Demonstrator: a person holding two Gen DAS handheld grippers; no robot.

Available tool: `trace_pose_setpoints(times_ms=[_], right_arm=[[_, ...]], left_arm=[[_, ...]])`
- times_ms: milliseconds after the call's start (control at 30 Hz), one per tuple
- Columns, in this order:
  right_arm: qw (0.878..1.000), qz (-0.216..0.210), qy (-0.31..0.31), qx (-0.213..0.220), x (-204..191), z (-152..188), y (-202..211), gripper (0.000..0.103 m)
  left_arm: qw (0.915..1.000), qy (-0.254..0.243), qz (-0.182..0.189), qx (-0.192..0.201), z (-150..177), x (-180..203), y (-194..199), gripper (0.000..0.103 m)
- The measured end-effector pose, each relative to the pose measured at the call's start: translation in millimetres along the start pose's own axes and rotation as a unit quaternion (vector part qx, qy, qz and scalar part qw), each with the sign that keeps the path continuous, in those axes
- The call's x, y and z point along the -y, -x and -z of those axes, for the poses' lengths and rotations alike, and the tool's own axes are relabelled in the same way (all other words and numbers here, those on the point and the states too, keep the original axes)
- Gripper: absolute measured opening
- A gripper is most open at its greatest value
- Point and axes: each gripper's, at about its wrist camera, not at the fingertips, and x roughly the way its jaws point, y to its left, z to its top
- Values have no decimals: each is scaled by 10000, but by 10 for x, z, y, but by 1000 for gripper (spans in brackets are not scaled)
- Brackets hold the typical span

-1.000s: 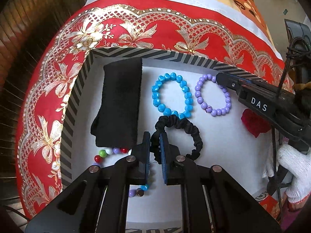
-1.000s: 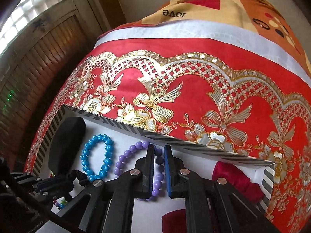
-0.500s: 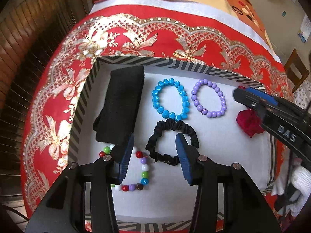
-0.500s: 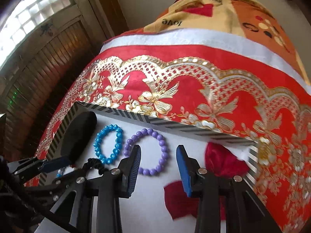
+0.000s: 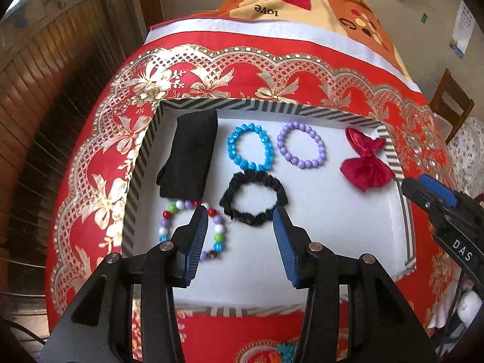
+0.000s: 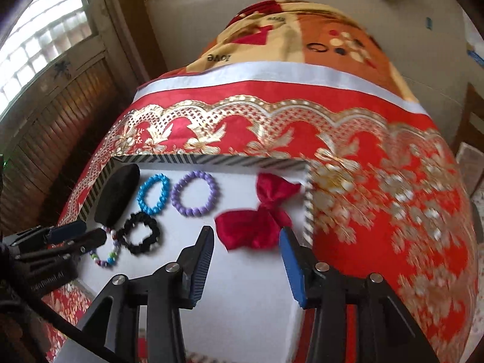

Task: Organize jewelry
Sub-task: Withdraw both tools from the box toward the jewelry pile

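A white tray with a striped rim (image 5: 142, 163) (image 6: 309, 208) lies on the red and gold cloth. In it lie a black headband (image 5: 189, 158), a blue bead bracelet (image 5: 250, 146), a purple bead bracelet (image 5: 301, 145), a black scrunchie (image 5: 253, 198), a multicoloured bead bracelet (image 5: 169, 220) and a red bow (image 5: 364, 163). My left gripper (image 5: 240, 236) is open and empty, raised above the tray's near part, just short of the scrunchie. My right gripper (image 6: 246, 260) is open and empty, near the red bow (image 6: 260, 214).
The red and gold cloth (image 5: 272, 75) covers the surface all around the tray. A patterned blanket (image 5: 302, 3) lies beyond it. A wooden shutter (image 5: 45, 90) stands at the left and a chair (image 5: 450, 103) at the far right.
Both grippers went from shut to wide open and drew back and up from the tray. The black scrunchie and purple bracelet now lie free in the tray.
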Motion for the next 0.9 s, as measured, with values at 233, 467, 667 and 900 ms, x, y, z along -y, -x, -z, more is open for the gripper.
trace_pose_setpoints(times_ms=[233,467,667,900], right_arm=[[9995,117,-294,45,139,324,315,43],[9993,182,-323,83,112,602,599,43],[9994,187,-265,140,49,836,848,43],[9995,209,-182,164,-11,1098,1084,44]], left_arm=[[9999,-142,-56,79,247,84,201,44],[9995,-201,-35,230,490,153,449,44],[9992,-222,-22,323,718,199,646,44],[9988,-259,-16,424,975,228,848,44]])
